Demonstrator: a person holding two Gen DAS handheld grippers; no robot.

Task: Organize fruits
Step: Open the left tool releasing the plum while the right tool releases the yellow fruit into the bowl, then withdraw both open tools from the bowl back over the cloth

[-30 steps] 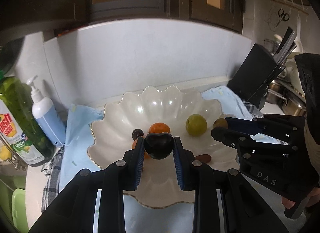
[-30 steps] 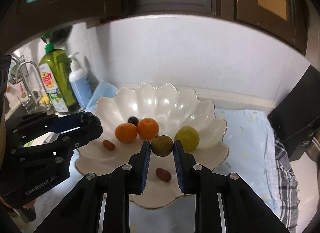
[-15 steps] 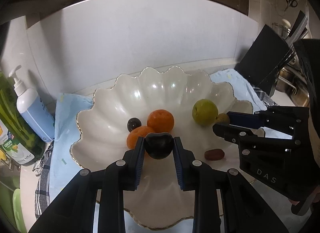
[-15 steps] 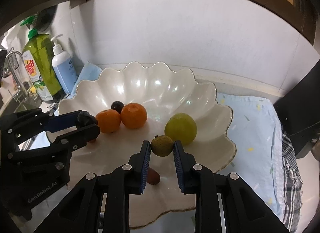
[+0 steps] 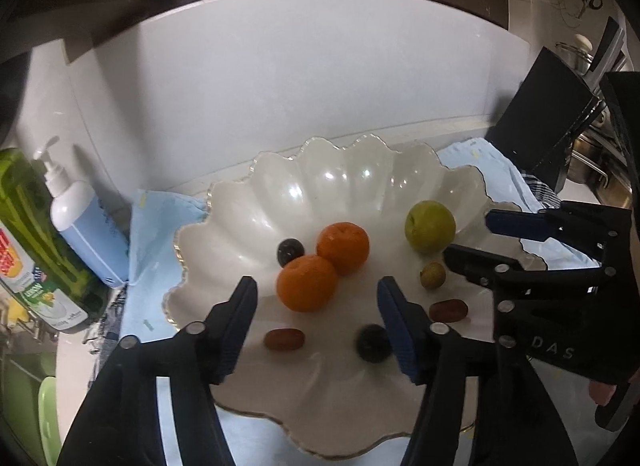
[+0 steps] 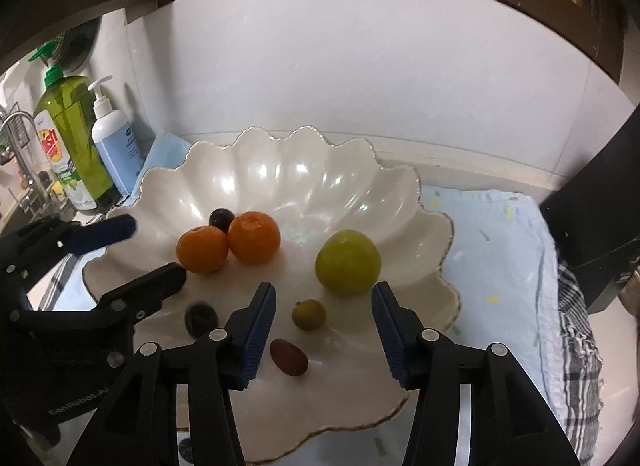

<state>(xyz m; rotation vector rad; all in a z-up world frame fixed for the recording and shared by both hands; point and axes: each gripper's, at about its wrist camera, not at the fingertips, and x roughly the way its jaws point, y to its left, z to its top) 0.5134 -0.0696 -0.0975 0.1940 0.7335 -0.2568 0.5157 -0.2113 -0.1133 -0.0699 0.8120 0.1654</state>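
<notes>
A white scalloped bowl [image 5: 340, 185] [image 6: 300, 169] holds two oranges [image 5: 307, 283] [image 6: 203, 248], a green fruit [image 5: 430, 225] [image 6: 347, 262], a small dark berry [image 5: 290, 252] and two red dates [image 5: 284, 339]. My left gripper [image 5: 316, 298] hangs over the bowl, its jaws opening and bare. A dark plum [image 5: 374, 343] lies free beside its right finger. My right gripper [image 6: 322, 302] is also opening. A small brown-green fruit [image 6: 308, 314] rests on the bowl floor between its jaws, untouched. Each gripper shows in the other's view [image 5: 469, 238] [image 6: 158, 250].
The bowl sits on a light blue cloth [image 6: 500, 246] over a checked towel [image 6: 576, 326]. A blue pump bottle [image 5: 86, 225] and a green dish-soap bottle [image 5: 36, 246] stand at the left by a tap [image 6: 16, 125]. A black knife block [image 5: 540, 117] stands at the right.
Both grippers sank toward the bowl, then opened. The left one let go of the dark plum and the right one of the small brown-green fruit; both fruits now lie in the bowl.
</notes>
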